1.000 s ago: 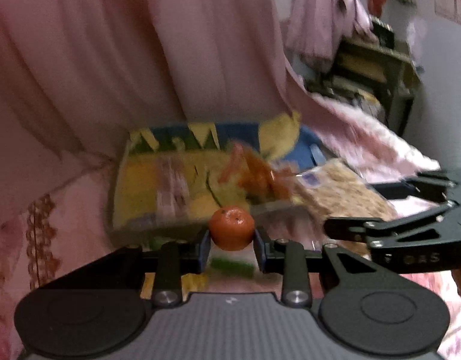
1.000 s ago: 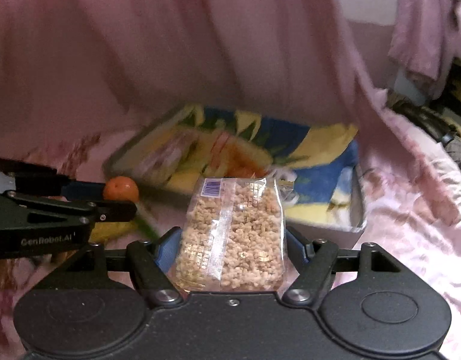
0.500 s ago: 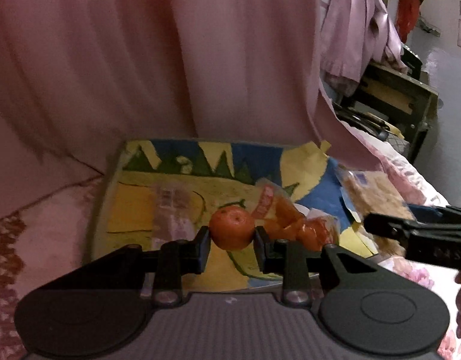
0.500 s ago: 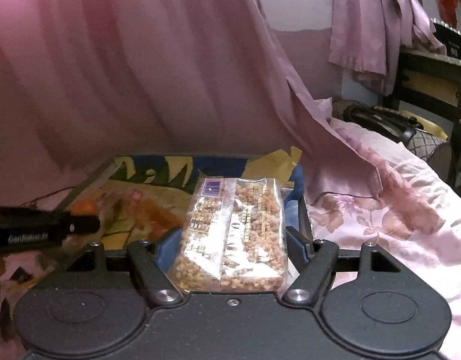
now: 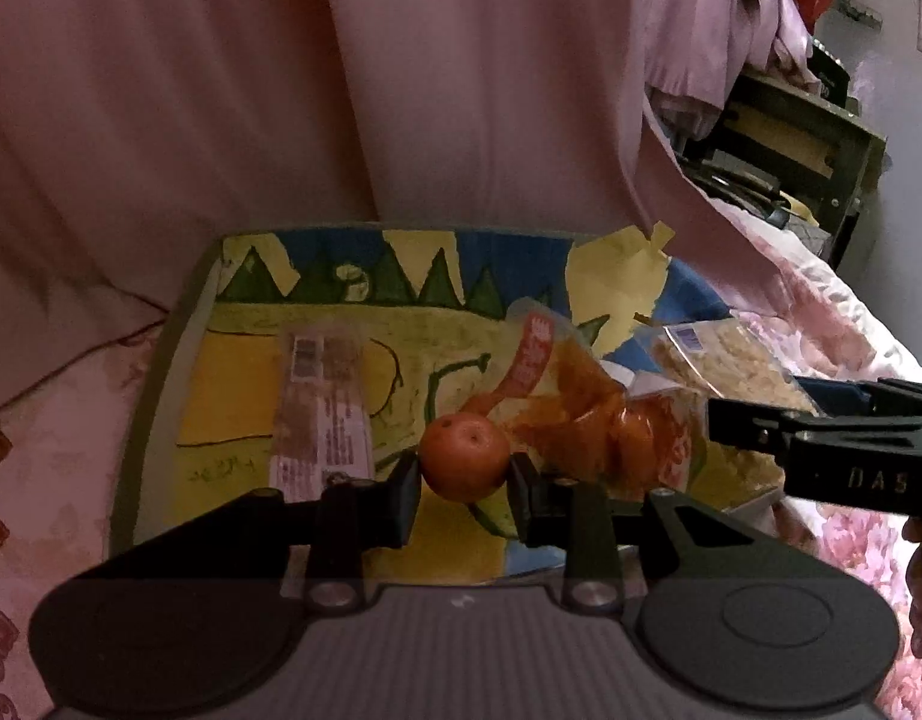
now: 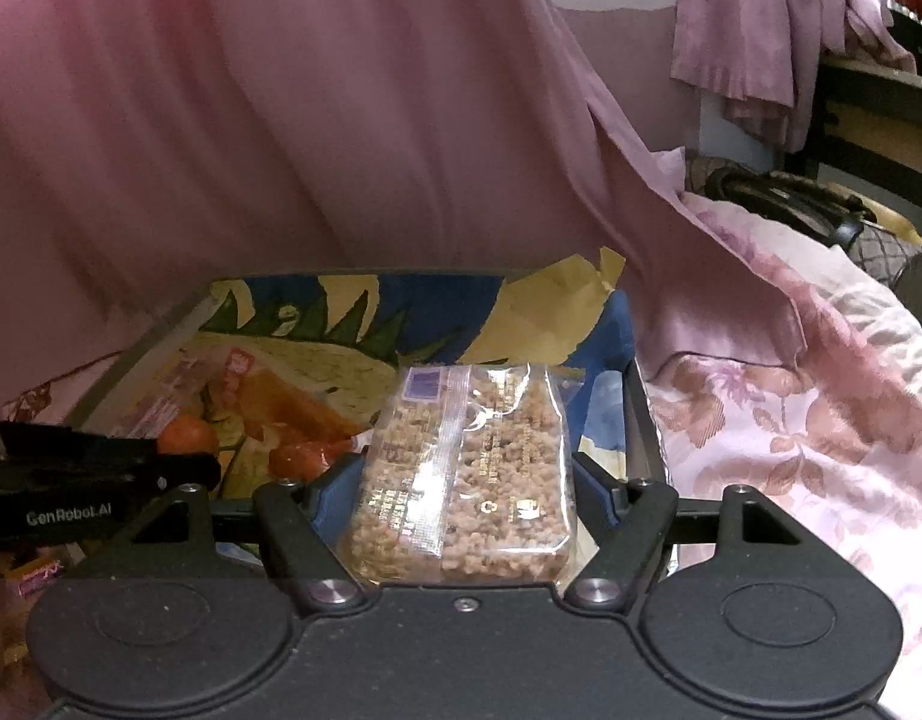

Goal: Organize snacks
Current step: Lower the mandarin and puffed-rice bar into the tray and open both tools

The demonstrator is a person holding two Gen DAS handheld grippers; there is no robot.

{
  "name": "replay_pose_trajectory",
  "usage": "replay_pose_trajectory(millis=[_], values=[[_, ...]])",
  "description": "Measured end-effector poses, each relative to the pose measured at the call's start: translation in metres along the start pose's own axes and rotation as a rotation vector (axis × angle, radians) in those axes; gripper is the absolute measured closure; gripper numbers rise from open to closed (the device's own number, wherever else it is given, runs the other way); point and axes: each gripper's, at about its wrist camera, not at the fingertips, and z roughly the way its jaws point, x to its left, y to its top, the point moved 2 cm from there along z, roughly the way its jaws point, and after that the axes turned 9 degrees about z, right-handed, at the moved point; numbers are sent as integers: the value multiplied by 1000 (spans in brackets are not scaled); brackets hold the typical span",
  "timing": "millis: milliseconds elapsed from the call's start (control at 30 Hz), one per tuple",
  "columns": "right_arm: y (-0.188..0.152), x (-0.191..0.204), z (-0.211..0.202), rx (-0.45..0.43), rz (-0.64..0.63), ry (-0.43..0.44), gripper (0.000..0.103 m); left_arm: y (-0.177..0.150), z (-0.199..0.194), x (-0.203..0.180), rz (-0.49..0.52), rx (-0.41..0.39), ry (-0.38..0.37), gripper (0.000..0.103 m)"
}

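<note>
My left gripper (image 5: 464,477) is shut on a small orange (image 5: 464,459) and holds it over the near part of a tray (image 5: 161,372) lined with a painted yellow, blue and green sheet. My right gripper (image 6: 464,480) is shut on a clear packet of puffed grain bar (image 6: 467,474), over the tray's right side (image 6: 632,396). In the tray lie a clear wrapped snack bar (image 5: 320,408) and an orange-red snack bag (image 5: 587,414). The right gripper and its packet (image 5: 725,360) show at the right of the left wrist view; the orange (image 6: 185,435) shows in the right wrist view.
The tray sits on a pink floral bedspread (image 6: 791,432). A pink curtain (image 5: 341,90) hangs close behind the tray. A dark shelf unit (image 5: 803,150) and hanging clothes stand at the far right. A small snack wrapper (image 6: 38,576) lies at the lower left.
Both grippers have moved forward over the tray with their loads still held. The tray now fills more of both views and sits lower under the fingers.
</note>
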Motion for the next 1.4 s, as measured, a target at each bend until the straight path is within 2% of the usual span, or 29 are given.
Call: replay_pose_trajectory(millis=[300,400,600,767,967,1200,1400], values=[[-1,-4,1,16,24,5,25,-2,3,-2,1,36,-4,68],[-1,-5,-2,17,23,5,24,0,-2,-3,8,29,0,58],[7,-4,-29,-43,14,11,14,7,-20,-4,-11,-5,18,38],[11,-1,-57,-100,-5,26,7,13,-50,-4,-21,-68,57,18],[15,6,-89,-164,-49,73,1,17,-93,-3,-40,-141,119,2],[8,13,-122,-191,-95,140,1,2,-141,-11,-43,-165,202,0],[-8,22,-140,-158,-169,200,1,-18,-175,-25,-29,-159,259,0]])
